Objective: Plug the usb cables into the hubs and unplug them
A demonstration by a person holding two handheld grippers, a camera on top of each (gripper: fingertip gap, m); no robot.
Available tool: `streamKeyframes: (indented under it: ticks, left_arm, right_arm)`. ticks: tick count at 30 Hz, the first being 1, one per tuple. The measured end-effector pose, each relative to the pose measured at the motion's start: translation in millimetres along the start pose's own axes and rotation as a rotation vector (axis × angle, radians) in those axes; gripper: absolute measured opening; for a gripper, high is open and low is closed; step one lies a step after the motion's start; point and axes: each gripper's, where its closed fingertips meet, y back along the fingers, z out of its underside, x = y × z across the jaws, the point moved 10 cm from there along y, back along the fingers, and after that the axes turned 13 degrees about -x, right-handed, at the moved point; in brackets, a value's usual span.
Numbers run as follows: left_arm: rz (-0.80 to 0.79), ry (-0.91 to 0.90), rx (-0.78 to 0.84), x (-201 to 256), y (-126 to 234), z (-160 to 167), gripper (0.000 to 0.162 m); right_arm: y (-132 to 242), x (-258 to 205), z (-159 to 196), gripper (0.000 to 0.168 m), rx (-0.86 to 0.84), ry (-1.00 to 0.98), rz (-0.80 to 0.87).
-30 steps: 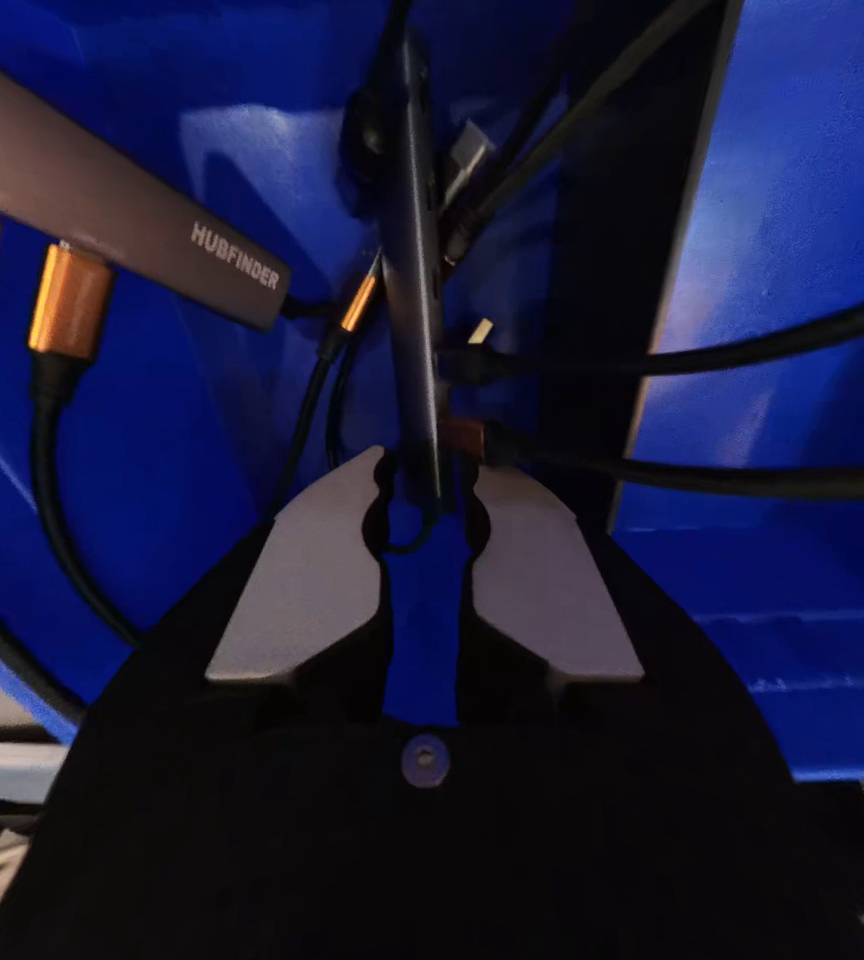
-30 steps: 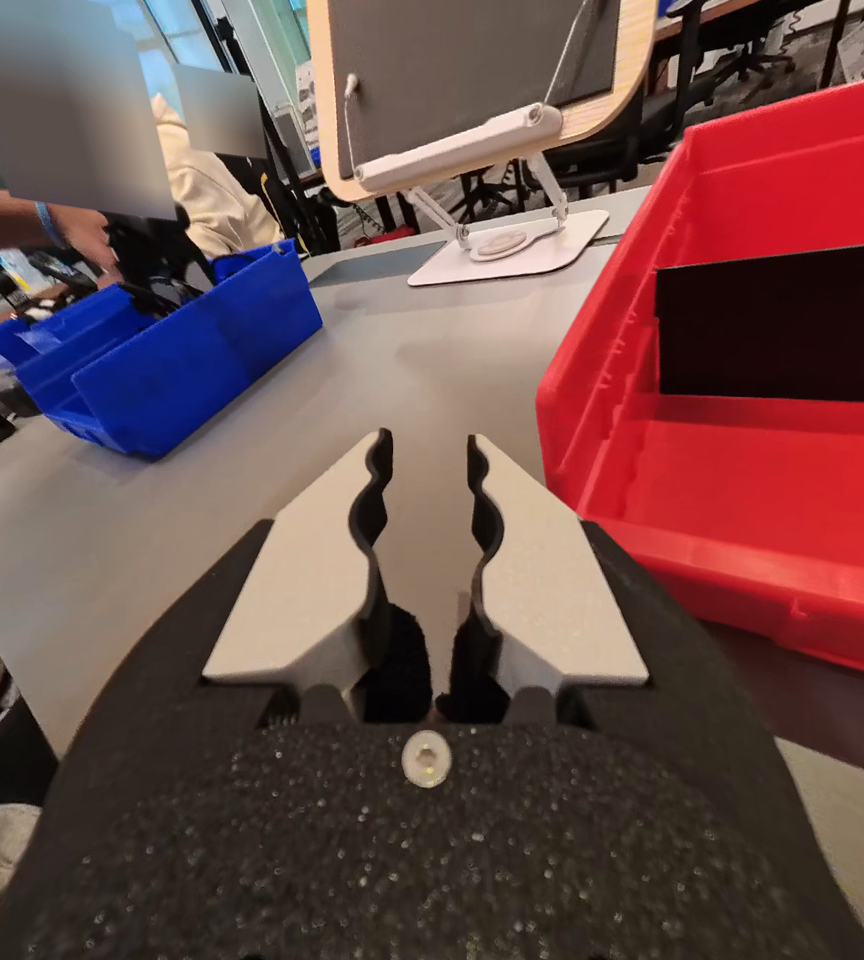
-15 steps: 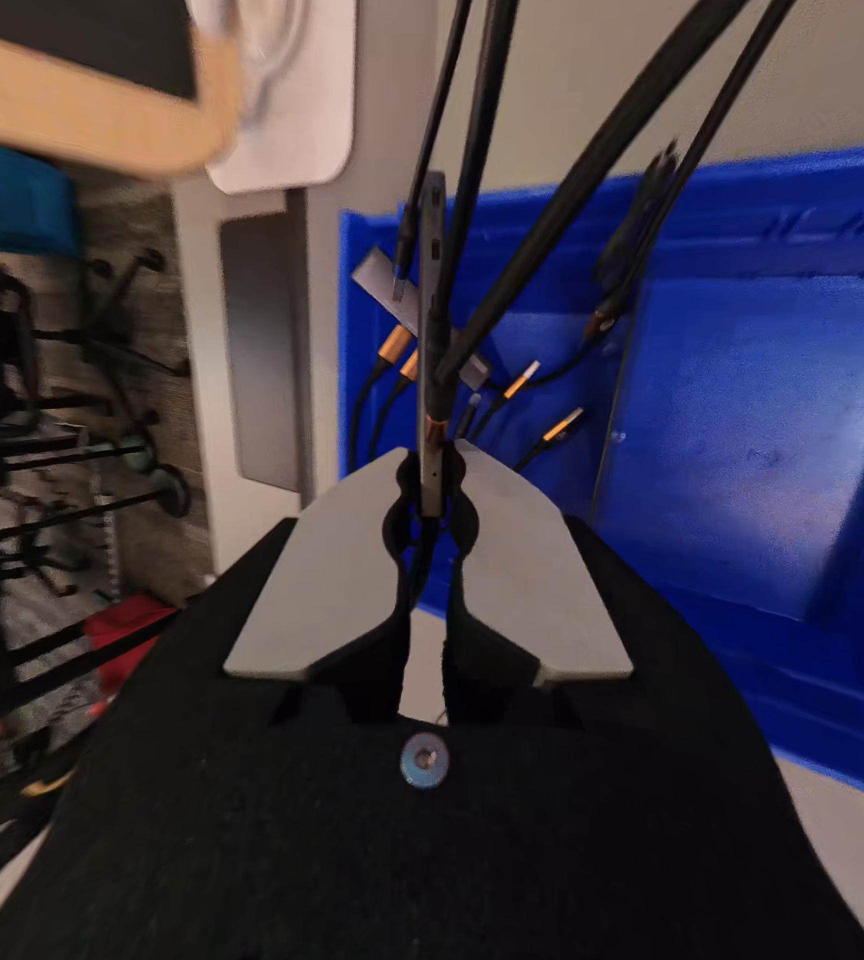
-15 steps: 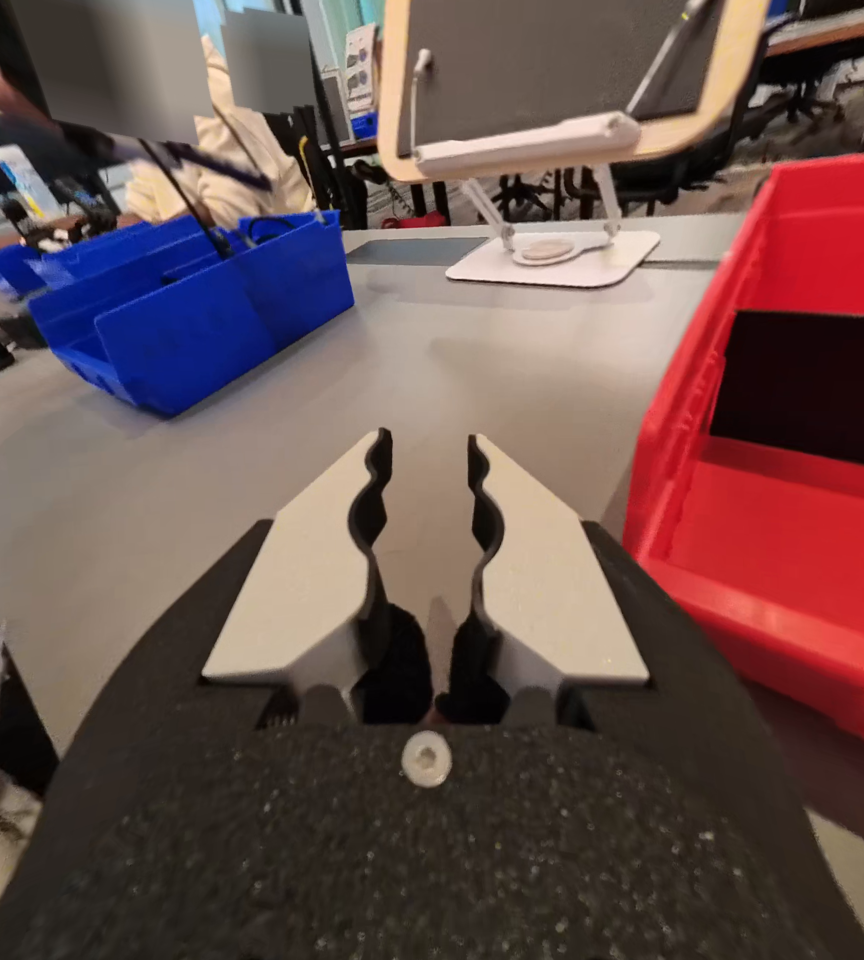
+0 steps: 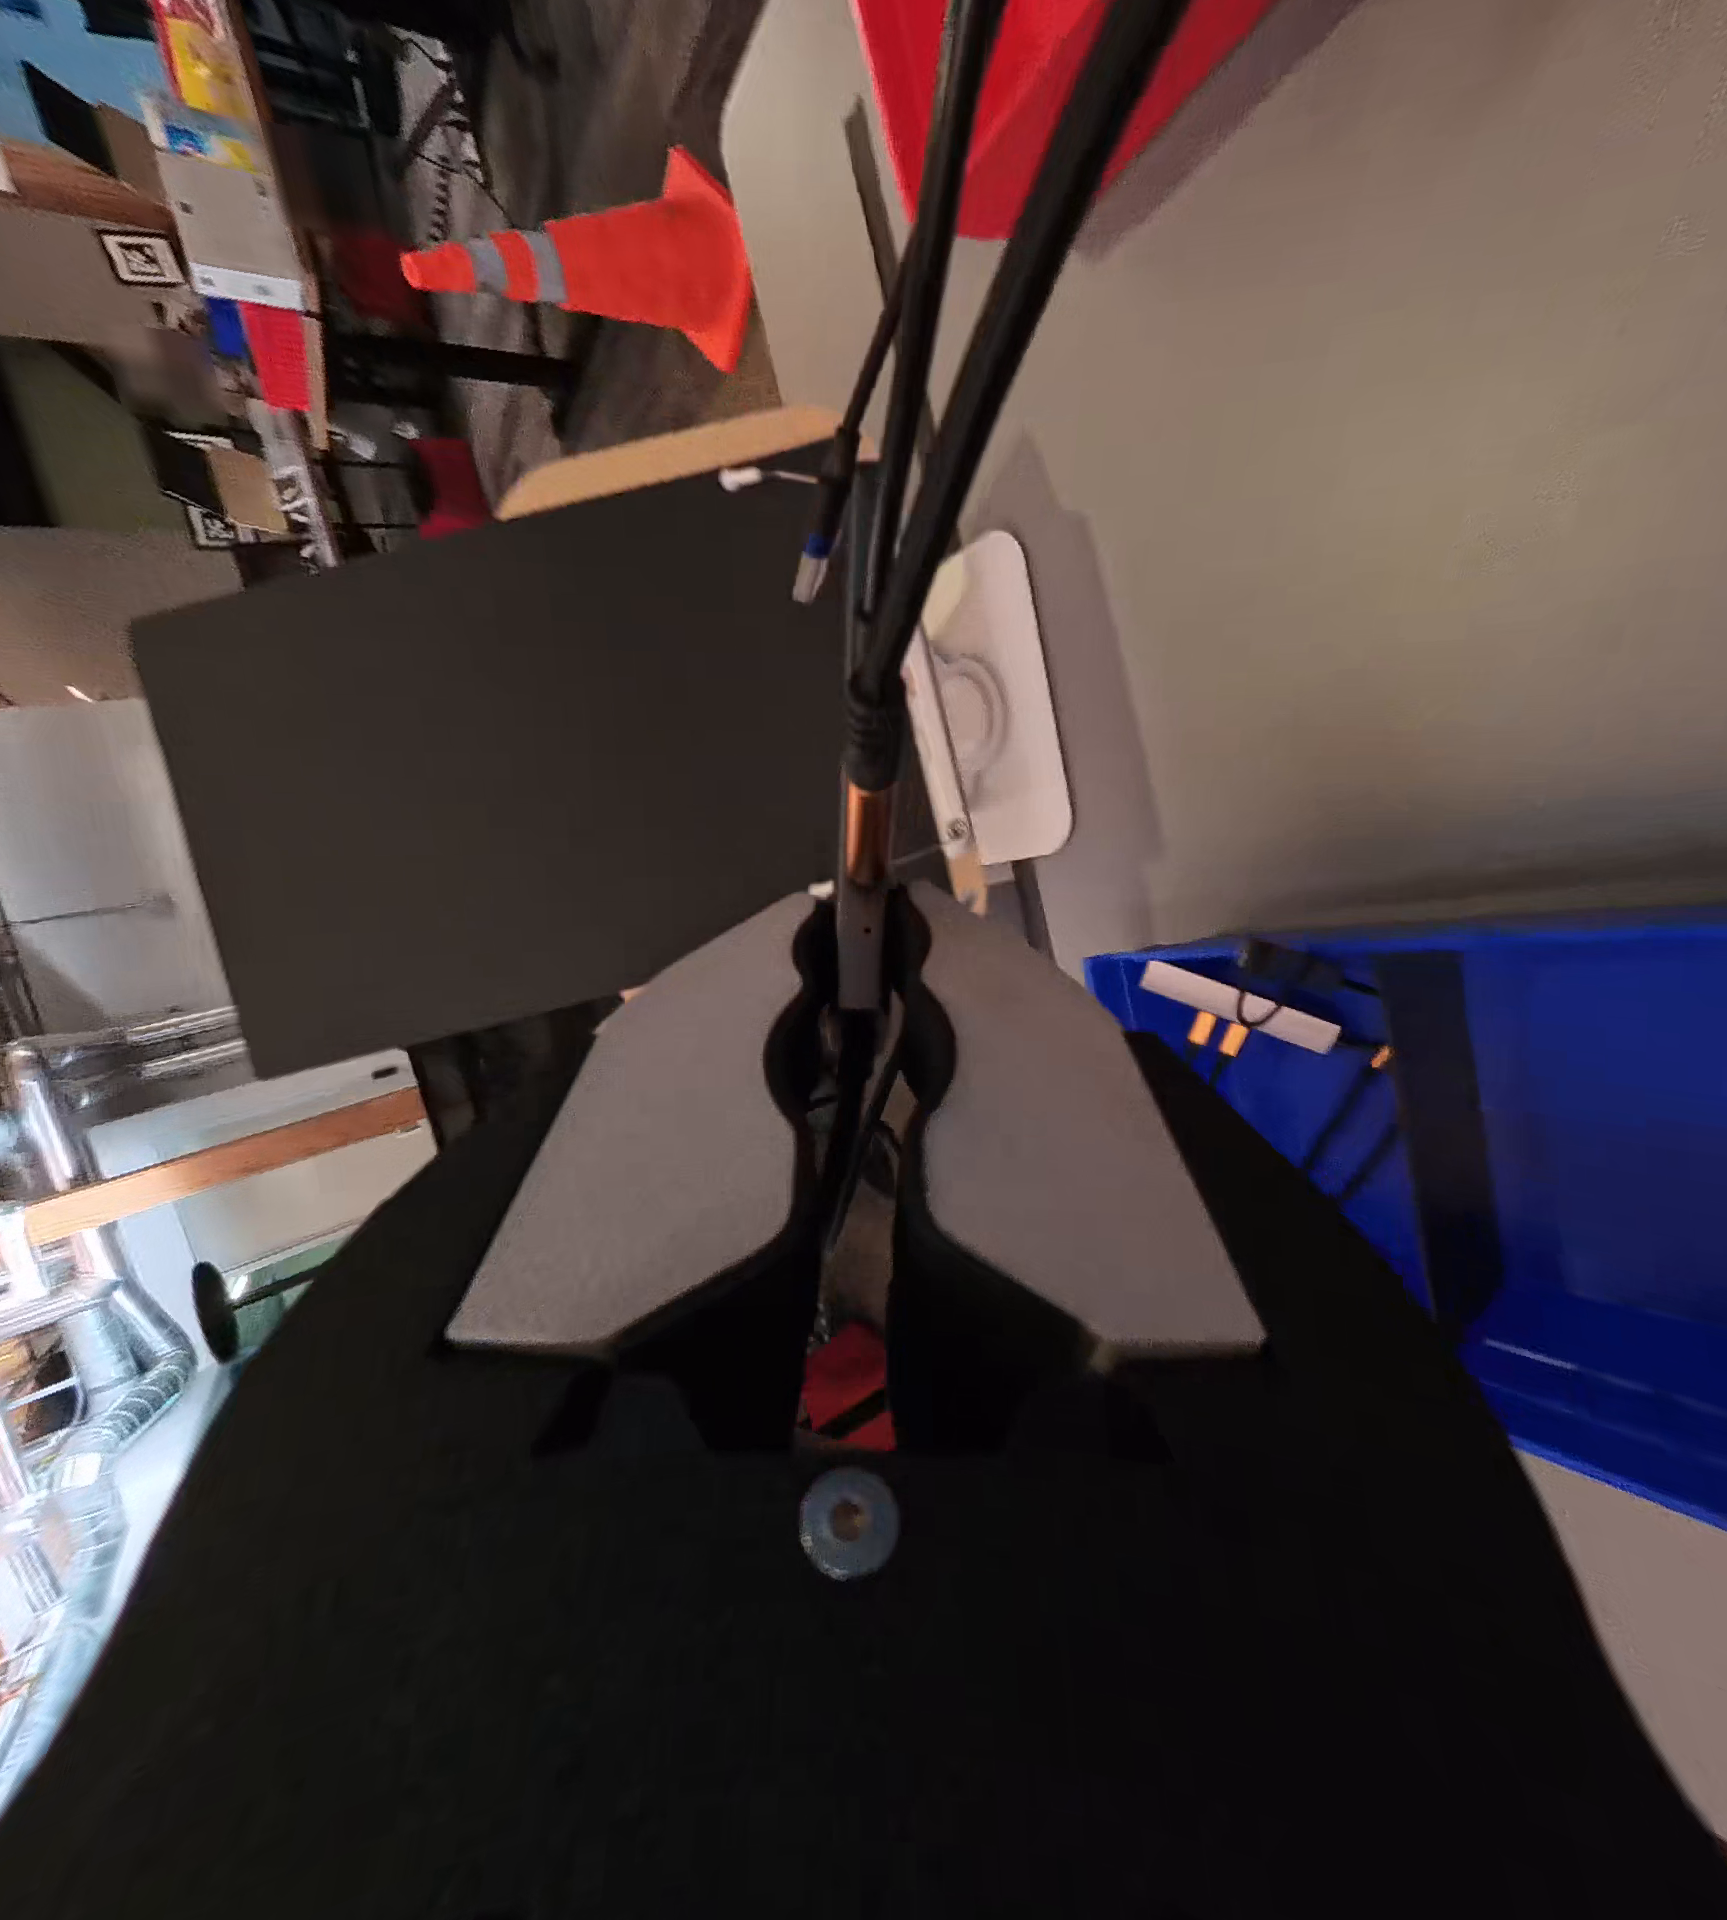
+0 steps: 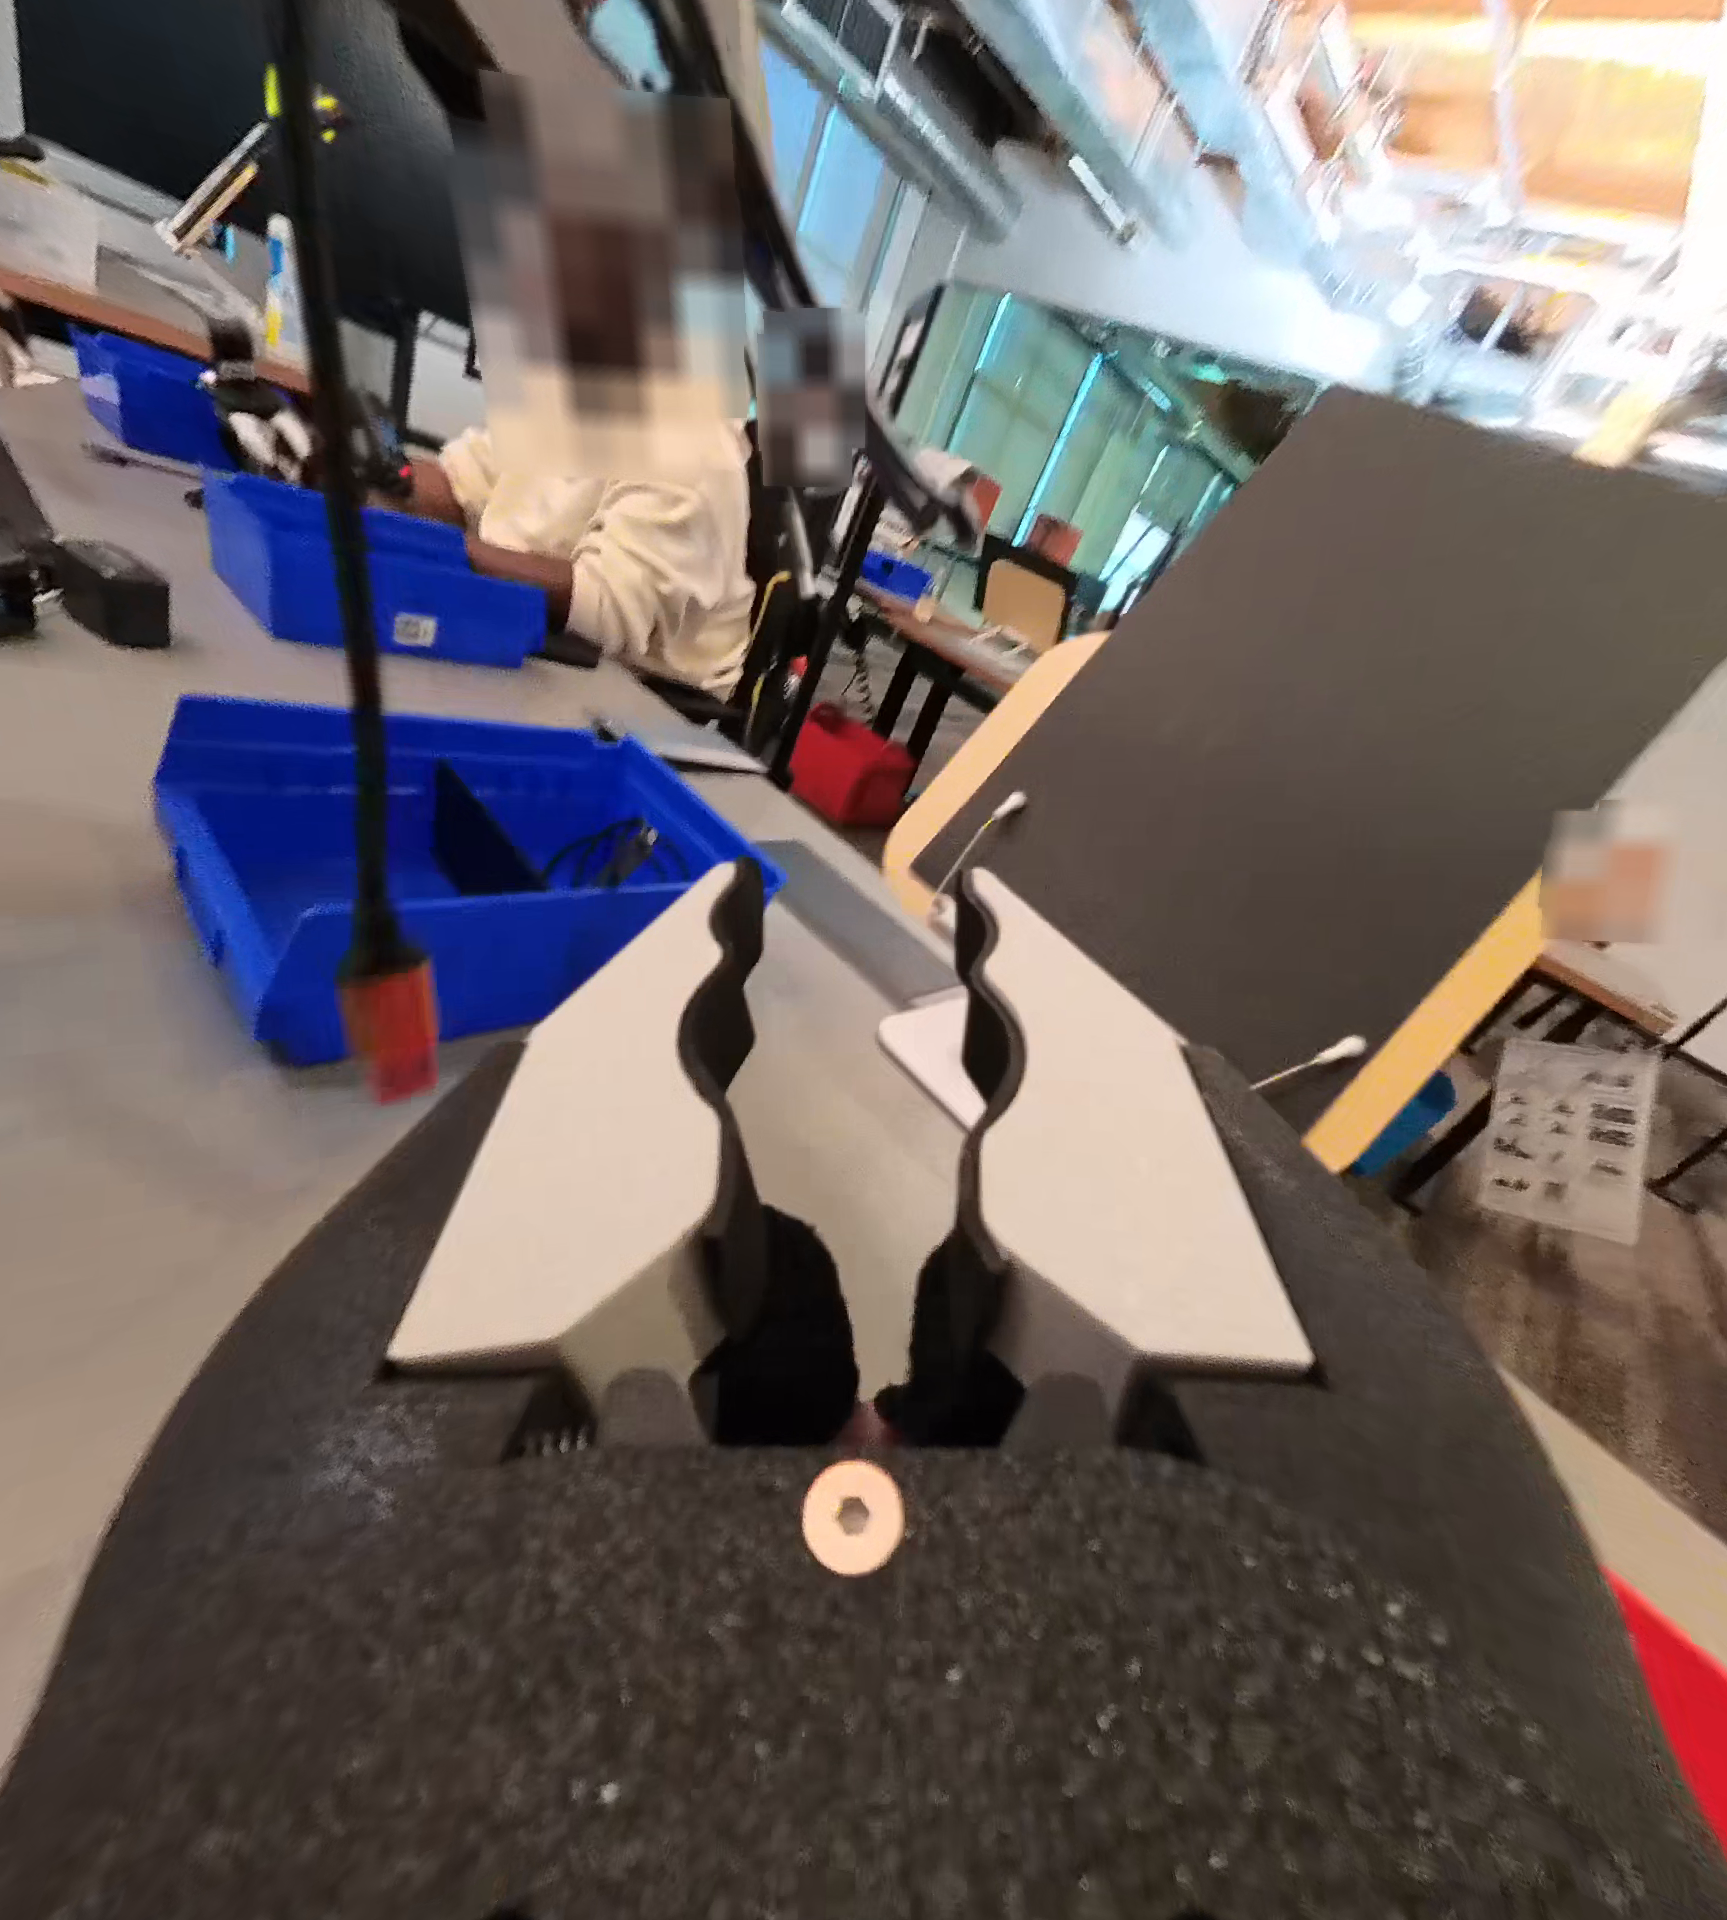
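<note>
Left gripper [image 5: 861, 925] clamped a grey hub [image 5: 859, 951]; right gripper [image 6: 859, 914] gaped empty.
Only the right wrist view showed a cable plug [image 6: 389, 1013] dangling at centre left, before the blue bin [image 6: 485, 940].

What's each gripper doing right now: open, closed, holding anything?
Left gripper: closed on a slim grey USB hub with black cables plugged in.
Right gripper: open, empty.

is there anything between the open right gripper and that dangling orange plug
Nothing visible. The orange plug hangs on its black cable in open air to the left of the right gripper, in front of the blue bin. The jaws stand apart and empty.
</note>
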Motion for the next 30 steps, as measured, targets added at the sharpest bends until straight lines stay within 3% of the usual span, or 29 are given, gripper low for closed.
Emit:
streamKeyframes:
  ticks: [4,7,10,13,15,17,19,23,27,30]
  left_arm:
    - [0.009,-0.033,0.015,9.8,-9.8,-29.6,0.010]
    - [0.050,-0.063,0.027,41.1,-31.4,-53.4,0.010]
    - [0.095,-0.107,0.024,78.1,-57.3,-77.9,0.010]
    - [0.140,-0.103,0.080,101.8,-71.7,-101.4,0.010]
    - [0.151,-0.091,0.116,110.4,-74.4,-113.0,0.010]
    - [0.168,-0.064,0.154,116.6,-74.9,-121.4,0.010]
    - [0.151,-0.024,0.168,122.5,-76.2,-123.9,0.010]
    - [0.195,0.213,0.346,137.3,-64.4,-116.4,0.019]
    - [0.164,0.633,0.626,165.2,-39.1,-102.9,0.037]
    - [0.289,0.851,0.730,204.7,-51.1,-103.6,0.029]
  right_arm:
    - [12.7,19.9,-3.5,0.041,0.004,-0.030,0.041]
    - [20.9,25.5,7.9,0.046,-0.125,0.098,0.026]
    - [14.6,-1.8,20.8,0.049,-0.227,0.273,-0.106]
    - [-11.2,-23.4,43.9,0.048,-0.260,0.367,-0.069]
    - [-25.9,-28.8,59.3,0.038,-0.265,0.403,-0.007]
    - [-30.0,-34.9,65.0,0.010,-0.203,0.420,0.033]
    - [-30.5,-34.4,68.9,0.008,-0.187,0.423,0.045]
    - [-28.0,-24.3,77.3,0.008,-0.155,0.362,0.002]
    - [-27.0,-11.4,89.0,0.008,-0.150,0.244,-0.058]
    - [-25.6,-10.0,90.1,0.008,-0.118,0.191,-0.147]
